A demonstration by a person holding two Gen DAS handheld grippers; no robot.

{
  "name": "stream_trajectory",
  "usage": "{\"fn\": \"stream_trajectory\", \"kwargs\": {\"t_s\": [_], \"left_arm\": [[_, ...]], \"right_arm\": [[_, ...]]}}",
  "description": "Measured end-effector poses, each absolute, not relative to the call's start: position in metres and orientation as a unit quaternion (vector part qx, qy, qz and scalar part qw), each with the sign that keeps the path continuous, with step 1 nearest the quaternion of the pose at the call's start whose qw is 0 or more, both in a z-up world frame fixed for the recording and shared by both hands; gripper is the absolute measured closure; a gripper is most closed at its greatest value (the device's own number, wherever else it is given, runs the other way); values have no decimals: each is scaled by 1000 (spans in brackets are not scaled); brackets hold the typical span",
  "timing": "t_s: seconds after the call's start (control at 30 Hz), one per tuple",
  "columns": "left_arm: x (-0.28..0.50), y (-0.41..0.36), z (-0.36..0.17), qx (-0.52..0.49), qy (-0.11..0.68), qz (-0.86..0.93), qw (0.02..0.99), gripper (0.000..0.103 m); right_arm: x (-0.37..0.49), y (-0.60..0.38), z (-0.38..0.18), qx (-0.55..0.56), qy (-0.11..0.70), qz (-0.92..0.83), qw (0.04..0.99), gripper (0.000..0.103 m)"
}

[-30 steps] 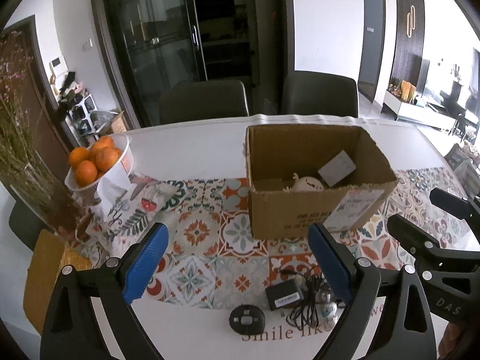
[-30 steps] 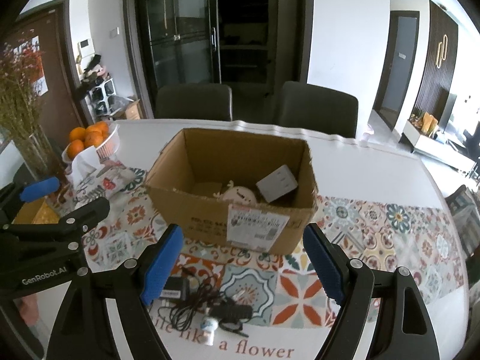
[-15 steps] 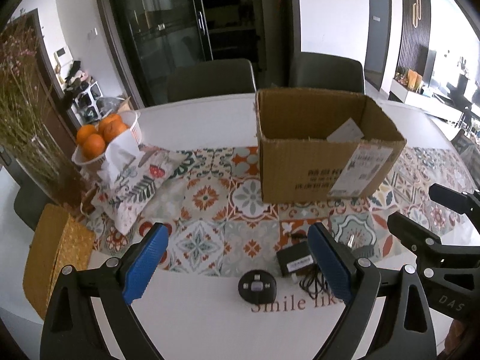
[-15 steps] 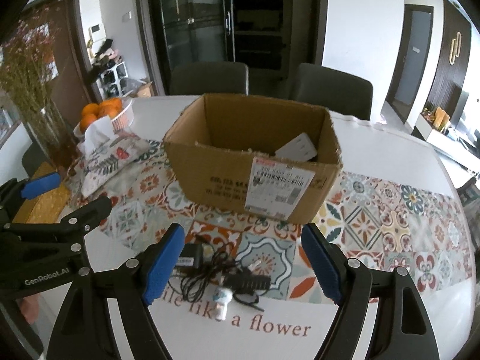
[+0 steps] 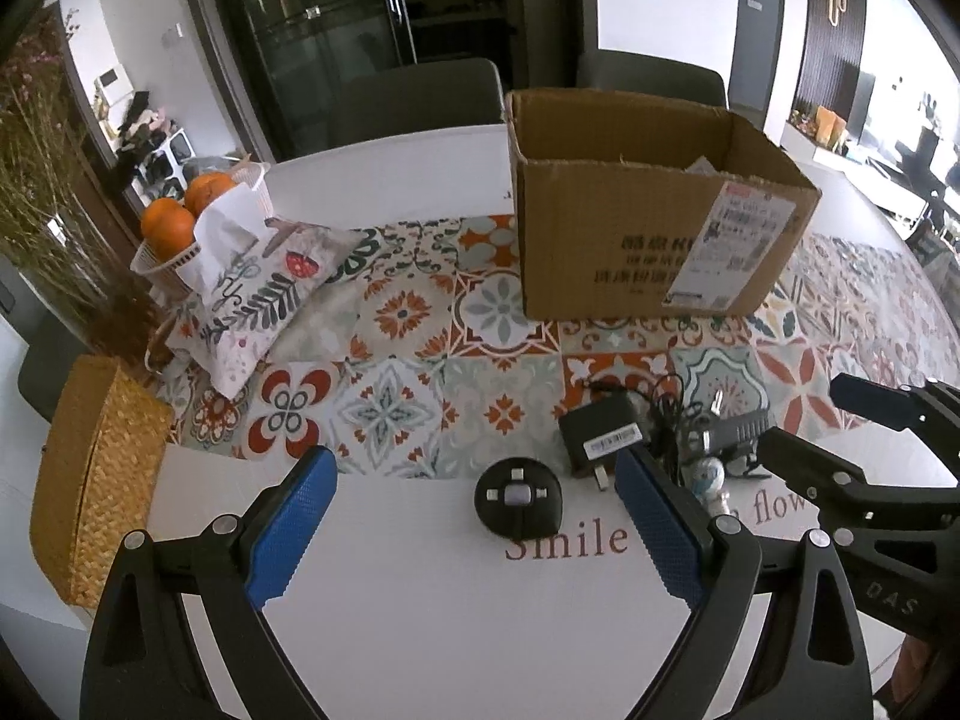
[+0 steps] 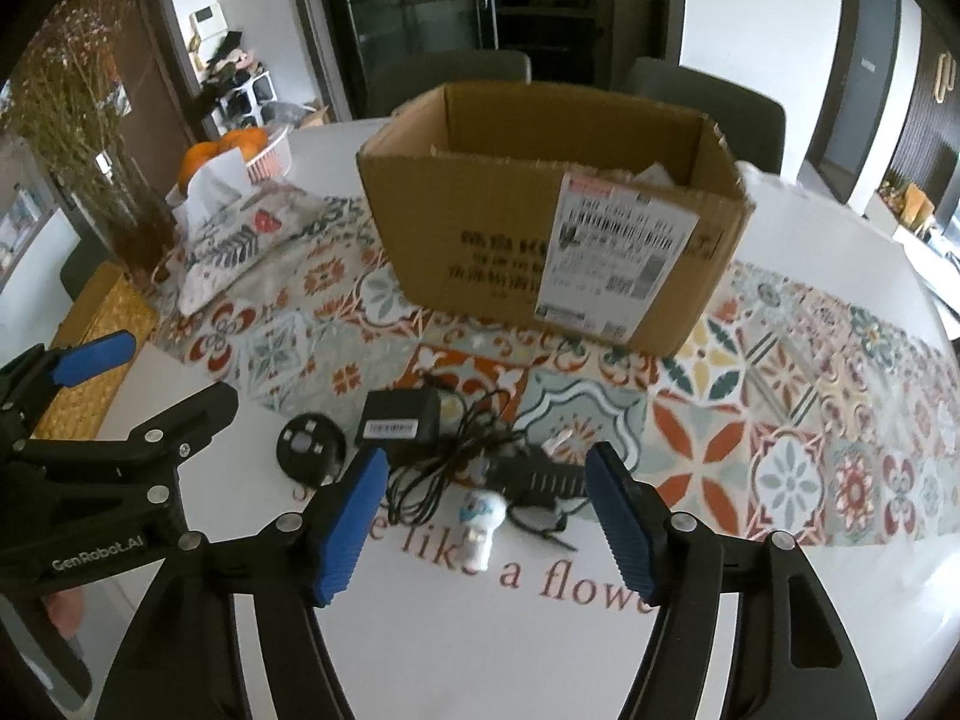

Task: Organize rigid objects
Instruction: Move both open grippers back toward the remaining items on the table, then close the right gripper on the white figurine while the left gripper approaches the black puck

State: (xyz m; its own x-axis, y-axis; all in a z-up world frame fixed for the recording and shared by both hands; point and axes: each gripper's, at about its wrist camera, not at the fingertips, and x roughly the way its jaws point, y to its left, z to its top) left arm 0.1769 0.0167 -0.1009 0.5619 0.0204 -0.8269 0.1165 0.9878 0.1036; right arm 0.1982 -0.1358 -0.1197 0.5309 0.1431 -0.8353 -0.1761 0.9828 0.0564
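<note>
We held the left gripper low in the frame with its blue pads spread wide and nothing between them; a round black disc lay on the white worktop in the gap ahead. Right of the disc, a black power adapter rested at the edge of the patterned runner, its tangled cable trailing toward a black ridged block and a small white figurine.

In the right wrist view, our right gripper also stood apart and empty, the figurine lying between its pads near the bottom centre. The open cardboard box sat on the runner in the upper middle of the frame, a shipping label on its near face and a pale item just showing over its rim.

At upper left we saw a basket of oranges, a floral cloth pouch and a woven yellow case.
</note>
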Motion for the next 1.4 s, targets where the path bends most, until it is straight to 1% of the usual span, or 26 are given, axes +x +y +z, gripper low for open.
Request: {"fn": "stream_trajectory", "kwargs": {"t_s": [0.07, 0.2, 0.27, 0.4, 0.67, 0.97, 1.4], "left_arm": [[175, 17, -105, 76, 470, -28, 879, 8], [172, 18, -117, 75, 484, -31, 871, 8], [172, 18, -124, 75, 492, -30, 867, 8], [171, 17, -134, 75, 503, -30, 860, 8], [172, 16, -153, 77, 522, -30, 849, 8], [178, 17, -167, 76, 534, -28, 842, 8], [189, 27, -182, 52, 554, -17, 831, 9]], "right_arm": [[198, -135, -126, -14, 484, 97, 869, 41], [196, -132, -139, -9, 497, 110, 861, 44], [196, -131, -145, -6, 503, 113, 857, 48], [196, -131, -158, 1, 516, 119, 848, 51], [198, -133, -183, 21, 541, 130, 831, 59], [203, -134, -204, 31, 562, 126, 817, 64], [221, -132, -220, 25, 570, 114, 813, 68]]}}
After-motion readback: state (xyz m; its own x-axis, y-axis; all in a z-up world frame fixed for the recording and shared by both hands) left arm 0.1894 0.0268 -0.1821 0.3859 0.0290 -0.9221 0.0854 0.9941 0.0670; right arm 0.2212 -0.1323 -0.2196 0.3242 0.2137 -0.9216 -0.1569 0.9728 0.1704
